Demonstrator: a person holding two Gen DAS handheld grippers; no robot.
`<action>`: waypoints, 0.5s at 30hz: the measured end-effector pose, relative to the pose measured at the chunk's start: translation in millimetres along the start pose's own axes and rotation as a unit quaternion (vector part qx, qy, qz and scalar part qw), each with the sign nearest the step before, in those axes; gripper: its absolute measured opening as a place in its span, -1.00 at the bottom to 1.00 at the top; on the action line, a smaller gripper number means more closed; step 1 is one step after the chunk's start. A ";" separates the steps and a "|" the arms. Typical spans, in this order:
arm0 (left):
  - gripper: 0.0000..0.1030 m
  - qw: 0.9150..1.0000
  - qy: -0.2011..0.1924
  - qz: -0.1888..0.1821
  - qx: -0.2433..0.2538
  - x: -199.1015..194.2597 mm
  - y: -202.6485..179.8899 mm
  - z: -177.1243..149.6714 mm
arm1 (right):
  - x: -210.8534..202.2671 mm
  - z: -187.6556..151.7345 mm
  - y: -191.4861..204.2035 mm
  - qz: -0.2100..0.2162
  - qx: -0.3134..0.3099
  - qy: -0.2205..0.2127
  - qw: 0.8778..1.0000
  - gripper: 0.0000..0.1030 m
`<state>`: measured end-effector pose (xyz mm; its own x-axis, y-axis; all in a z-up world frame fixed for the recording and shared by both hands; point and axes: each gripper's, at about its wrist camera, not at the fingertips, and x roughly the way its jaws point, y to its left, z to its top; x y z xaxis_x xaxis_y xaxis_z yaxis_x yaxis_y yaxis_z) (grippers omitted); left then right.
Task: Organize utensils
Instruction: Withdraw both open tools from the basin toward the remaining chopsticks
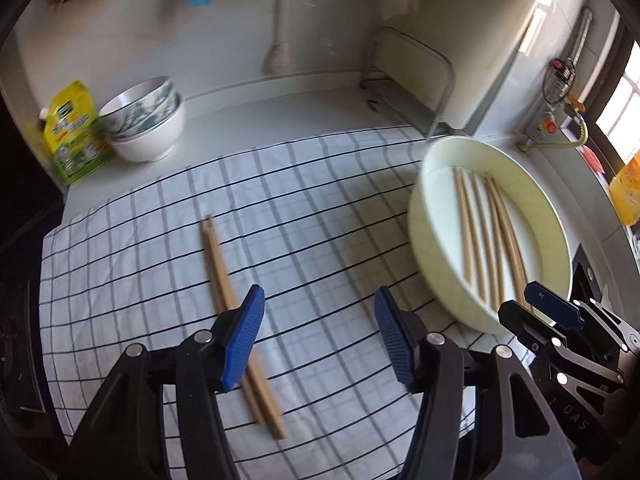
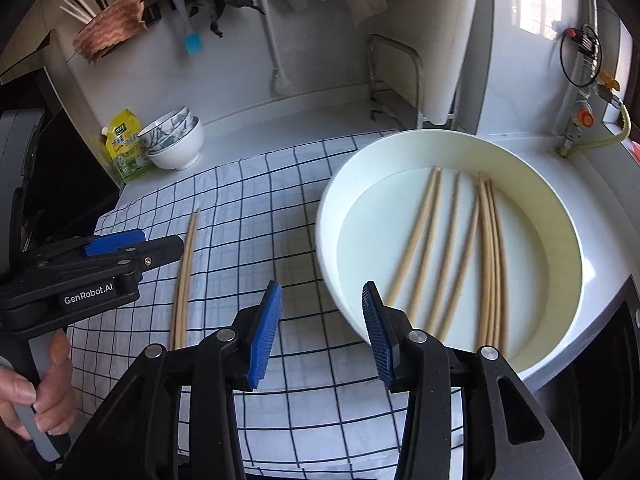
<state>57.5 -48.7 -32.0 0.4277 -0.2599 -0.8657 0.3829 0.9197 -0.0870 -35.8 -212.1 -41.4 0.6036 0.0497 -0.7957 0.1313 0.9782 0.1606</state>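
Left wrist view: a pair of chopsticks (image 1: 236, 320), pale wood, lies side by side on the checked cloth (image 1: 320, 200), partly behind the left gripper's (image 1: 320, 334) left finger.
Basin: a round cream basin (image 2: 568, 216) at the cloth's right edge holds more chopsticks (image 2: 452, 248) lying loosely lengthwise.
Count: two chopsticks on the cloth; about seven in the basin, blurred; two stacked bowls (image 2: 176, 140).
Left gripper: jaws apart, nothing between them, above the cloth.
Right gripper (image 2: 322, 334): jaws apart, empty, over the basin's near rim.
Around: a yellow-green pouch (image 1: 74, 132) beside the bowls; a hand (image 2: 36, 388) on the left gripper's handle.
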 end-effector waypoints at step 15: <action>0.18 0.995 0.034 0.064 -0.068 20.0 102.5 -54.0 | 72.2 -19.0 84.9 0.051 -0.047 0.064 0.996 -0.12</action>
<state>61.1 56.3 -84.8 0.4084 -0.1216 -0.9047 0.2129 0.9764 -0.0352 3.9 -121.6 -96.3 0.5041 0.1688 -0.8470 -0.0036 0.9811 0.1934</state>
